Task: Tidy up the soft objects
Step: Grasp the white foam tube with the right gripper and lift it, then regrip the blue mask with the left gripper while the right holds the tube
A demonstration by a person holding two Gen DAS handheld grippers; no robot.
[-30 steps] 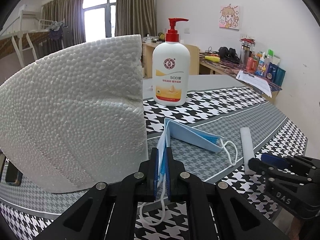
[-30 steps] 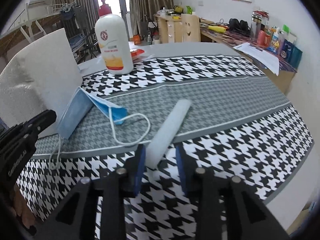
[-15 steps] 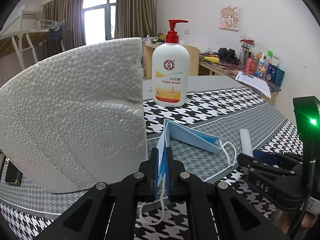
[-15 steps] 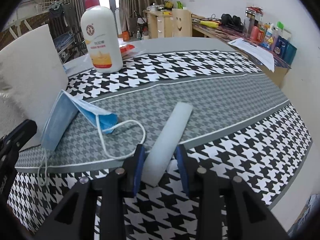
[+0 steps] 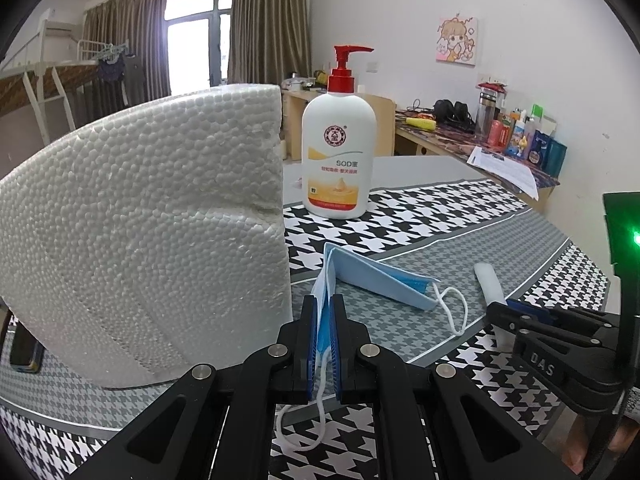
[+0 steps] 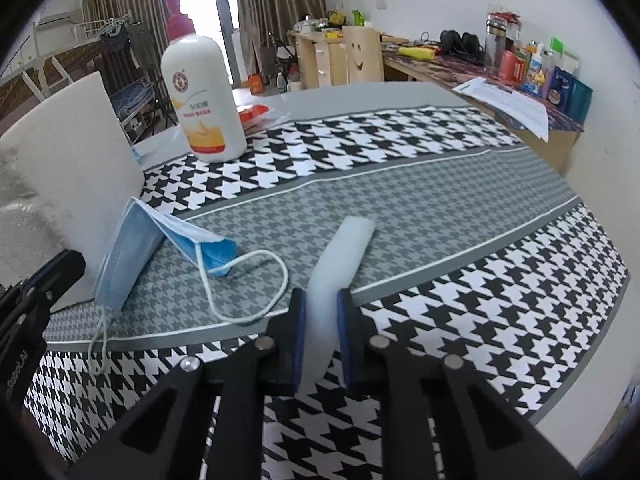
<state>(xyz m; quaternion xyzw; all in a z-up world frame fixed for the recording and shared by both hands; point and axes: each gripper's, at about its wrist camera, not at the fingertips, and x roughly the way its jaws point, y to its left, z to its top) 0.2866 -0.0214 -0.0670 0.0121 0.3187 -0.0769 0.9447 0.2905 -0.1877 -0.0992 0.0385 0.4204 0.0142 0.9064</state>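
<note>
My left gripper (image 5: 324,304) is shut on the near end of a folded blue face mask (image 5: 376,276), whose far half rests on the table with its white ear loop trailing right. The mask also shows in the right wrist view (image 6: 136,248). My right gripper (image 6: 322,300) is shut on the near end of a pale white foam stick (image 6: 344,256) lying on the houndstooth tablecloth; the stick (image 5: 488,286) and the right gripper (image 5: 532,320) show at the right of the left wrist view.
A large white styrofoam block (image 5: 140,236) stands just left of the mask. A white lotion pump bottle (image 5: 339,160) stands behind. A dark phone (image 5: 26,354) lies at the left edge. The table edge (image 6: 592,320) runs along the right.
My right gripper's jaws have closed in on the foam stick and pushed further along it. The left gripper keeps its hold on the mask and has hardly moved.
</note>
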